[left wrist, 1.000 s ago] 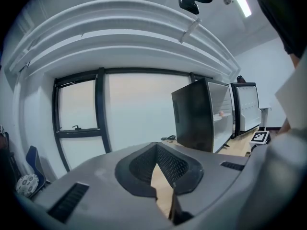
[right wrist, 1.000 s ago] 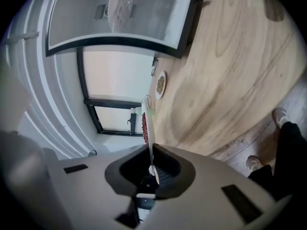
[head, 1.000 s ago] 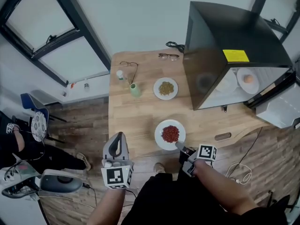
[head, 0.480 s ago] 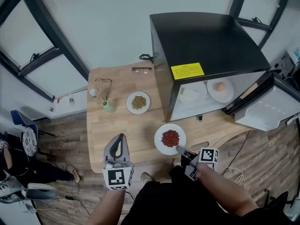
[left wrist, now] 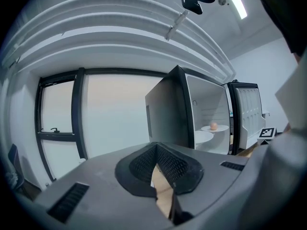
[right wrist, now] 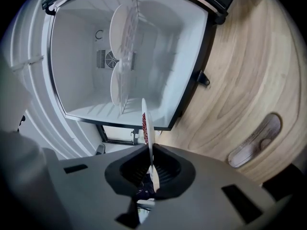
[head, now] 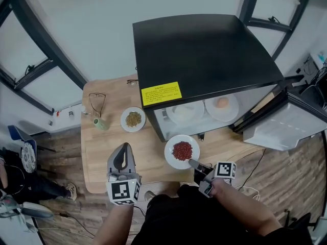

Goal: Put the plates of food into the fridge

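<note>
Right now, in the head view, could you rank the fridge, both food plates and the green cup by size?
1. fridge
2. plate of red food, possibly only because it is nearer the camera
3. plate of greenish food
4. green cup

The fridge (head: pixel 204 50) is seen black outside and white within, with a yellow label (head: pixel 161 93) on its top; inside the fridge a white shelf plate (head: pixel 232 108) is shown with a pale orange item. In front of the fridge a white plate of red food (head: pixel 182 151) is seen; left of the fridge a white plate of olive food (head: pixel 133 119) and a pale green vase (head: pixel 100 123) are shown against the light, grained wood of the table (head: pixel 102 152). The left gripper (head: pixel 124 147) and right gripper (head: pixel 193 162) are seen grey, their marker cubes (head: pixel 123 191) patterned in black-and-white squares.
</note>
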`<state>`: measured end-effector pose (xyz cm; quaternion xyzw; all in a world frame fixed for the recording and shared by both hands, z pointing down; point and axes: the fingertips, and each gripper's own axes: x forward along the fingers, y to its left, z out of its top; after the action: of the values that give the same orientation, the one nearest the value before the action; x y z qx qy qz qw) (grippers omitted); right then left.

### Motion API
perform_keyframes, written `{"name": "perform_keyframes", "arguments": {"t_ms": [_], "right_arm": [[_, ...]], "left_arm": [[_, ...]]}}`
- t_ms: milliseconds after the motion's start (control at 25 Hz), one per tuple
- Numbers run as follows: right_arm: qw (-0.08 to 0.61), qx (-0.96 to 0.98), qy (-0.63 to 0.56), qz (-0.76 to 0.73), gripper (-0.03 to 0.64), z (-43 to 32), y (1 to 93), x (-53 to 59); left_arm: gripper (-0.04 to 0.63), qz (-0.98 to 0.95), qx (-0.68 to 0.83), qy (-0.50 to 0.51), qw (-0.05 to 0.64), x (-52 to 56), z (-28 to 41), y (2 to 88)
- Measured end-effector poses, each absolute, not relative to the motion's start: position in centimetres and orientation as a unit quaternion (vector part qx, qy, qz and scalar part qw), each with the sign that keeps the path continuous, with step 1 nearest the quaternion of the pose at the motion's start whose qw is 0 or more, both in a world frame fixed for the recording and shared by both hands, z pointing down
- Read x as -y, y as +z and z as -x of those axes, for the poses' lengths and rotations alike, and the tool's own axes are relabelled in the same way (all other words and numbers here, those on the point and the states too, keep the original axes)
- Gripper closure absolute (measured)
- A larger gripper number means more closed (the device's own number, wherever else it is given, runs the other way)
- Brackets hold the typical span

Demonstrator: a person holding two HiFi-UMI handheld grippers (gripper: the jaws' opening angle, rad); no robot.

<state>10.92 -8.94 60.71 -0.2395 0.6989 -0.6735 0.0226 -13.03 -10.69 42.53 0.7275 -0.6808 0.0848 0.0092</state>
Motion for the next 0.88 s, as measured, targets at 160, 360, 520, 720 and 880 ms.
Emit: {"name": "perform_keyframes", "arguments": {"t_ms": [160, 360, 520, 720, 880], "right_arm": [[0.028, -0.702, -0.672, 0.235, 0.584, -12.1, 60.9, 11.1], [0.024, -0.703, -0.667, 0.244, 0.583, -13.3, 61.7, 14.0], [0.025, -0.693, -0.676, 0.248, 0.584, -13.2, 62.8, 15.6], [0.029, -0.686, -0.682, 0.253, 0.583, -12.7, 63.6, 18.1], [0.024, -0.683, -0.681, 0.262, 0.583, -12.1, 63.5, 19.8]], "left_arm": [[0.592, -0.722, 0.686, 0.089, 0.012, 11.4, 11.6, 43.0], [0.592, -0.716, 0.690, 0.100, 0.012, 11.9, 10.9, 43.0], [0.592, -0.708, 0.697, 0.119, 0.011, 11.8, 10.9, 43.2], [0.592, -0.700, 0.699, 0.144, 0.027, 11.9, 10.8, 43.5], [0.592, -0.694, 0.708, 0.129, 0.024, 12.4, 11.6, 43.5]]}}
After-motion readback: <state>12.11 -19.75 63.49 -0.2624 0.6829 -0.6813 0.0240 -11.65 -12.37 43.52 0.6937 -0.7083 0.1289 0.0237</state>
